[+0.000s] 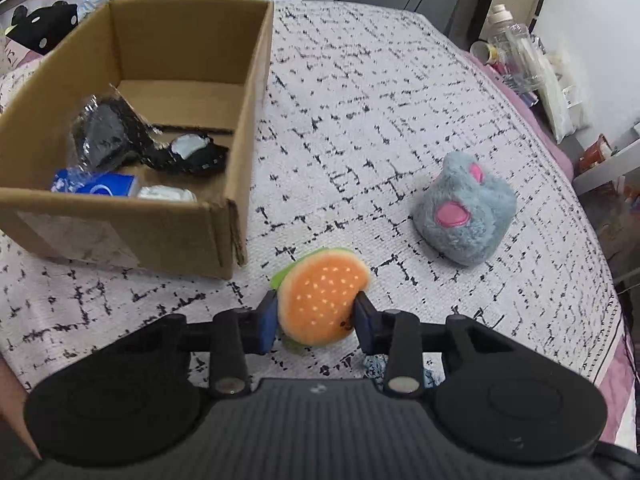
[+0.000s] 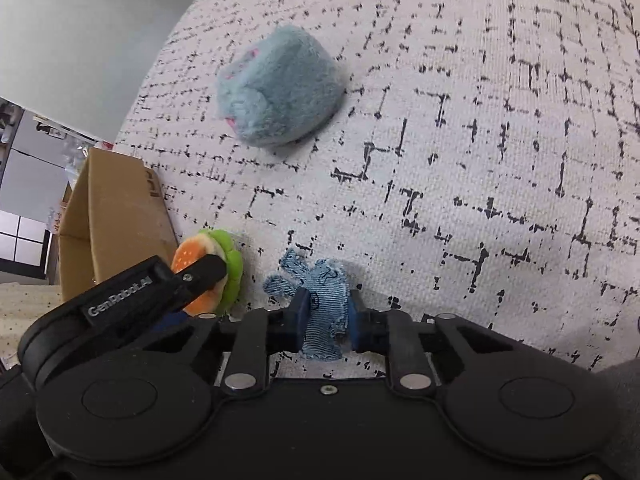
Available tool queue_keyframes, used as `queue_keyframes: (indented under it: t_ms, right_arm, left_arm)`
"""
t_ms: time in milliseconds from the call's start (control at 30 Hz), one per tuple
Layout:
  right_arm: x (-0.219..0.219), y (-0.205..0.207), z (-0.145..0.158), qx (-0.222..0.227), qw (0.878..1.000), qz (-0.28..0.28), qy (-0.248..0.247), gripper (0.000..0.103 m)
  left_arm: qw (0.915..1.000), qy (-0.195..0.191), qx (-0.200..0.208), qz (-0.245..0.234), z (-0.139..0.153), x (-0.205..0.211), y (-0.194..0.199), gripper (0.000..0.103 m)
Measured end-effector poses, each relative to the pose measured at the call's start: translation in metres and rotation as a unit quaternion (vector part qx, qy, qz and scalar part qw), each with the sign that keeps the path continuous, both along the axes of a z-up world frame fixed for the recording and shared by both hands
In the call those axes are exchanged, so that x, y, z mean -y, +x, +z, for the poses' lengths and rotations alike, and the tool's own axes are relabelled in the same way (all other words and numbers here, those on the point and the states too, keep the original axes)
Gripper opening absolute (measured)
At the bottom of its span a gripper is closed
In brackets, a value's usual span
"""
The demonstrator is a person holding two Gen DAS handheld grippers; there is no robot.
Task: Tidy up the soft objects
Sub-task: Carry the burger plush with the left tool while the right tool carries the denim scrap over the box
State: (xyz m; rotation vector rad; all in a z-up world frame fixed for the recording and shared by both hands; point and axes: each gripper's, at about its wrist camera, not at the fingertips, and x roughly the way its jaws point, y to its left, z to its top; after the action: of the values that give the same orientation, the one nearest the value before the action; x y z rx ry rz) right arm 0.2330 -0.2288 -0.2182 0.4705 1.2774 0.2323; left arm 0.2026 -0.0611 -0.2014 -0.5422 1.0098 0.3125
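Here the left gripper (image 1: 316, 316) pinches a round plush burger (image 1: 323, 297) between blue pads, while the right gripper (image 2: 328, 322) clamps a frayed denim scrap (image 2: 325, 312). Ahead lies a fuzzy blue plush (image 1: 464, 208) on woven cloth (image 1: 380, 120); an open cardboard box (image 1: 240, 184) sits left of the burger.

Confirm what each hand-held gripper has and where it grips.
Left hand-held gripper pinches the burger plush across its bun edges. Right hand-held gripper clamps the denim fabric toy across its middle.
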Motion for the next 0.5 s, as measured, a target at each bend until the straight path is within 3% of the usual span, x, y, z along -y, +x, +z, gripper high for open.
queue_keyframes:
  t_ms: [500]
  right_arm:
    - [0.007,-0.022,0.056,0.069,0.997,-0.037,-0.002,0.014]
  left_arm:
    - [0.9982,-0.014,0.053,-0.026,0.053,-0.004,-0.025,0.038]
